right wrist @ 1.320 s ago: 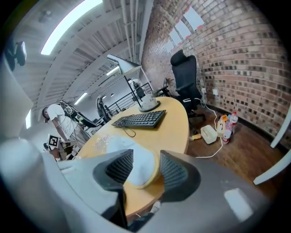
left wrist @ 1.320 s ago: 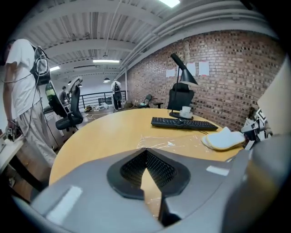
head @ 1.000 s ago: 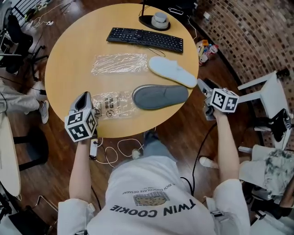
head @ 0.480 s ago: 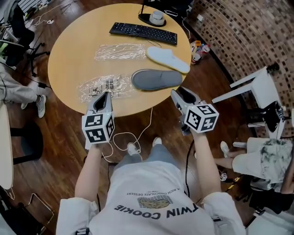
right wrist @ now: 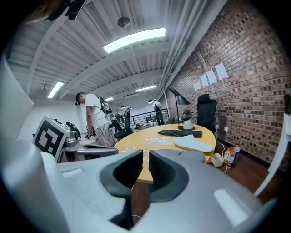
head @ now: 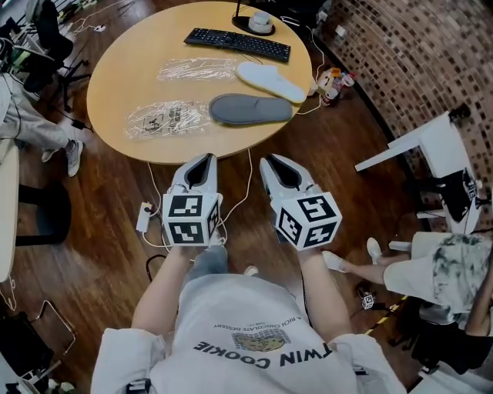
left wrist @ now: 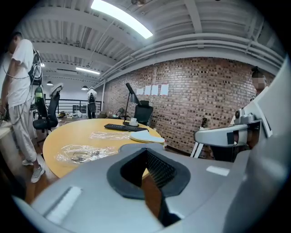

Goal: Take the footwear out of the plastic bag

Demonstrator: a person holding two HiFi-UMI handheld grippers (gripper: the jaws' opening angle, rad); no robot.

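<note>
The grey slipper (head: 250,109) and the white slipper (head: 269,81) lie bare on the round wooden table (head: 123,85). A flat clear plastic bag (head: 166,119) lies left of the grey one, and a second bag (head: 196,69) lies further back. Both grippers hang side by side over the floor, off the table's near edge and apart from everything. My left gripper (head: 202,165) (left wrist: 146,170) looks shut and holds nothing. My right gripper (head: 273,165) (right wrist: 145,168) has just been closing. Only a thin slit is left between its pads, with nothing in it.
A black keyboard (head: 237,44) and a cup on a lamp base (head: 259,21) sit at the table's far side. Cables and a power strip (head: 144,218) lie on the wooden floor under my hands. A white desk (head: 431,146) stands right, a seated person (head: 31,123) left.
Both grippers have drawn back from the table's sides toward my body and now sit close together over the floor. The right jaws have narrowed from wide open to a slit.
</note>
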